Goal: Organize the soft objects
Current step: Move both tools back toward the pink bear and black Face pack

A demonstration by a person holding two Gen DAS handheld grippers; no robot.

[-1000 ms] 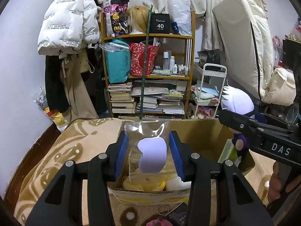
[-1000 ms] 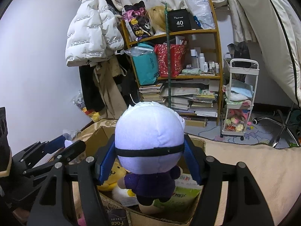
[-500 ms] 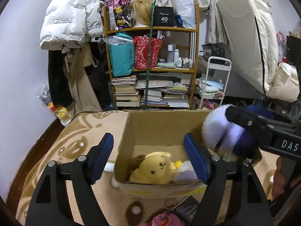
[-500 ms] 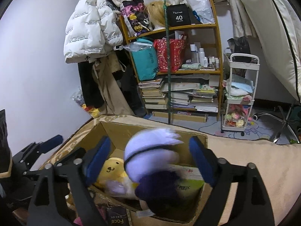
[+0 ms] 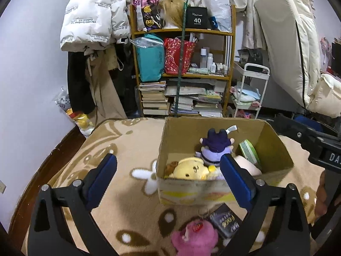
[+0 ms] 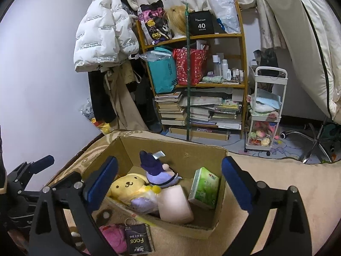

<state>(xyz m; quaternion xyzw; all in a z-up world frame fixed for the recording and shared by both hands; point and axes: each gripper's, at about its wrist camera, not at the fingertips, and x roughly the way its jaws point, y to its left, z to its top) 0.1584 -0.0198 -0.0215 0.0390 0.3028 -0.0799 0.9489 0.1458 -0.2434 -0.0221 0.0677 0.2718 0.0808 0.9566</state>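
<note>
- Both claws have let go since a second ago: the purple doll (image 6: 156, 170) now lies head-down in the cardboard box (image 6: 174, 149), beside the yellow plush (image 6: 127, 186).
- Left gripper (image 5: 168, 177) is spread wide, holding nothing.
- Right gripper (image 6: 169, 181) is likewise spread and bare.
- At six o'clock of the box, a pink plush (image 5: 195, 236) lies on the blanket (image 5: 119, 140).

Legible markings:
- White puffer jacket (image 6: 104, 34), hanging by the shelf: rows of print are reading "The only leading fashion art".
- Black box (image 6: 200, 23) on the top shelf: showing "40" large in white, with "COLORS" beneath; the small script above it is too fine to read.
- Dark packet (image 6: 138, 239) lying on the blanket before the carton: showing "Face", upside down to the camera.
- Right claw (image 5: 326, 149) body, at the frame edge of the left wrist view: white letters "DA" are showing, then being cut off.
</note>
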